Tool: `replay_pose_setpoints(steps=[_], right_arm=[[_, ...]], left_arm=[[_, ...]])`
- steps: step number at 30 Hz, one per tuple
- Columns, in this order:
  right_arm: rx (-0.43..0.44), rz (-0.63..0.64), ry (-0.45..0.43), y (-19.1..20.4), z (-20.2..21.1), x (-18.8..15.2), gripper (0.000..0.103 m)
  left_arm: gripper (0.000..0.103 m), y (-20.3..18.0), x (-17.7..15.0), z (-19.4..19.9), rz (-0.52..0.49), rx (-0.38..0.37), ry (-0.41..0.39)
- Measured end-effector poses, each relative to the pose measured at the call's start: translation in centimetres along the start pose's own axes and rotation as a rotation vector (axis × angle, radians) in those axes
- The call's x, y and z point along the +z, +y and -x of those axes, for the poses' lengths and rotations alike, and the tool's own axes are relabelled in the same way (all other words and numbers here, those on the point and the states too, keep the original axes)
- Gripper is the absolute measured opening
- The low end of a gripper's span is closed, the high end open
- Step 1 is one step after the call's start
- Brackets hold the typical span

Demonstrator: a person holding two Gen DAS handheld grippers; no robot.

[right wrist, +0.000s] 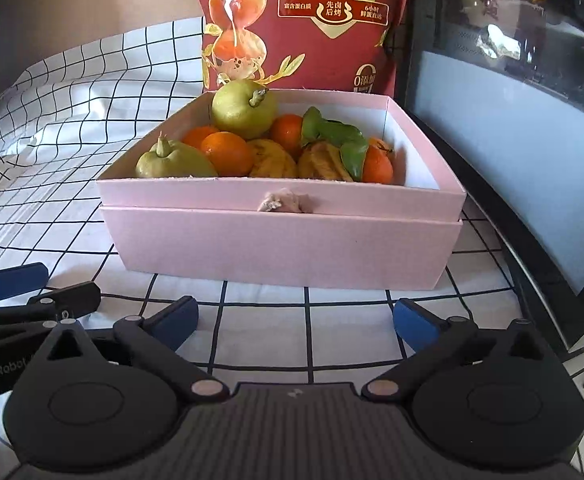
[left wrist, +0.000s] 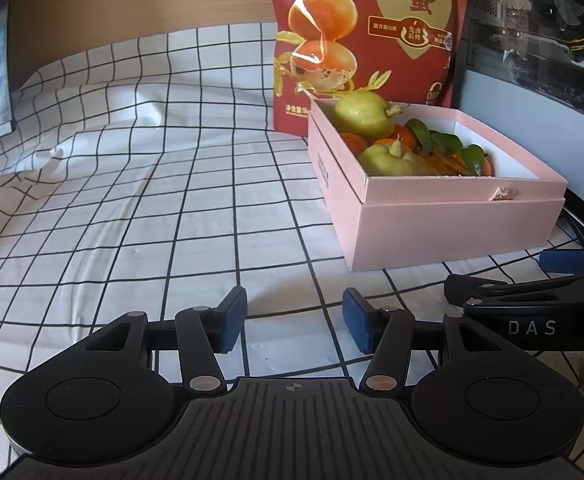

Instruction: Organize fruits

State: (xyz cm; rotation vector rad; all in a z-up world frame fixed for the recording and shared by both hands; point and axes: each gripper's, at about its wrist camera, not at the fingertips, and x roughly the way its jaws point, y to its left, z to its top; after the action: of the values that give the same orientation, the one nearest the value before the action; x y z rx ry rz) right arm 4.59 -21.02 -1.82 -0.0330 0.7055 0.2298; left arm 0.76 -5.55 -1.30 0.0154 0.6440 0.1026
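Both my right gripper (right wrist: 295, 322) and left gripper (left wrist: 295, 326) spread empty; firm round guava (right wrist: 244, 109) wants a gentle mid-body pinch.

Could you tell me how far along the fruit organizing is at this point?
It looks nearly done: the guavas, oranges and two yellowish fruits all sit in the pink box, and no fruit lies loose on the cloth. Nothing is in hand: the left tool and right tool are both open and empty, short of the box. Little seems left, perhaps only tidying.
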Motion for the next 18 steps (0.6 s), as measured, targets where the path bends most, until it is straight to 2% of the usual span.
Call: replay_pose_setpoints(steps=[18], right_arm=[[0.002, 0.003, 0.000, 0.09, 0.09, -0.09, 0.103]], left_arm=[[0.059, 0.02, 0.03, -0.06, 0.004, -0.003, 0.000]])
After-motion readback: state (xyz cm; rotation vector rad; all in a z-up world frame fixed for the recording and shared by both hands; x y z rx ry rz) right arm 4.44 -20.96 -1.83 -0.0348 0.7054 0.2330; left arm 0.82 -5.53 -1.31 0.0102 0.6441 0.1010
